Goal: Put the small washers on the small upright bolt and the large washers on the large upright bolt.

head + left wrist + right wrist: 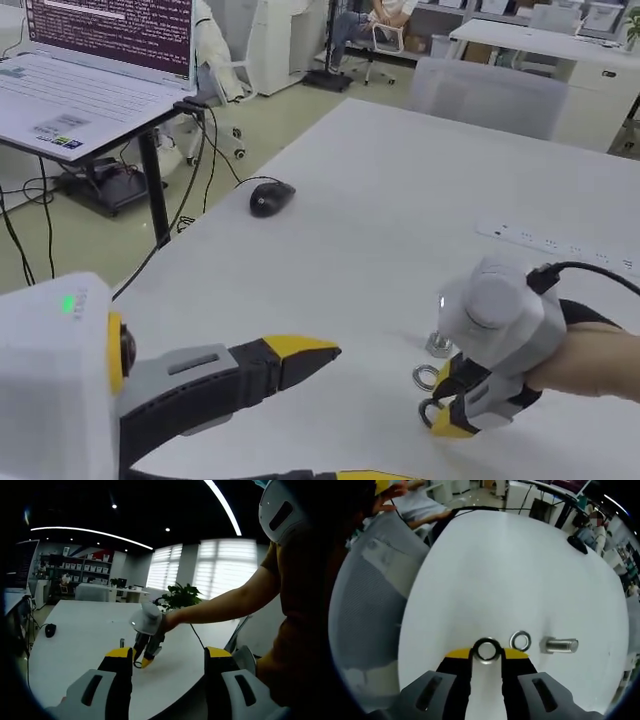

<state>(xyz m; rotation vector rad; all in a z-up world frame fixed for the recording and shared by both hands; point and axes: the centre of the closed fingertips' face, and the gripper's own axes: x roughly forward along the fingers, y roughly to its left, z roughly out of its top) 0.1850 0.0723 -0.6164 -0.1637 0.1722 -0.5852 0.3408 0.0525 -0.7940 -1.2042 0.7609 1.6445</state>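
Washer (487, 650): being pinched between right gripper (487, 655) tips, near the bolt (561, 644).
Second washer (520, 640): lying flat on table (495, 570), just beside bolt.
Left gripper (168, 654): jaws gaping wide, hovering over table, well apart from bolt.

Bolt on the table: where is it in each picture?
Head view: bolt low right, just left of the right tongs holding a washer.
Left gripper view: bolt low centre-left, beside those tongs.
Right gripper view: bolt low right, past a loose washer.
Shared landmark: the black mouse.
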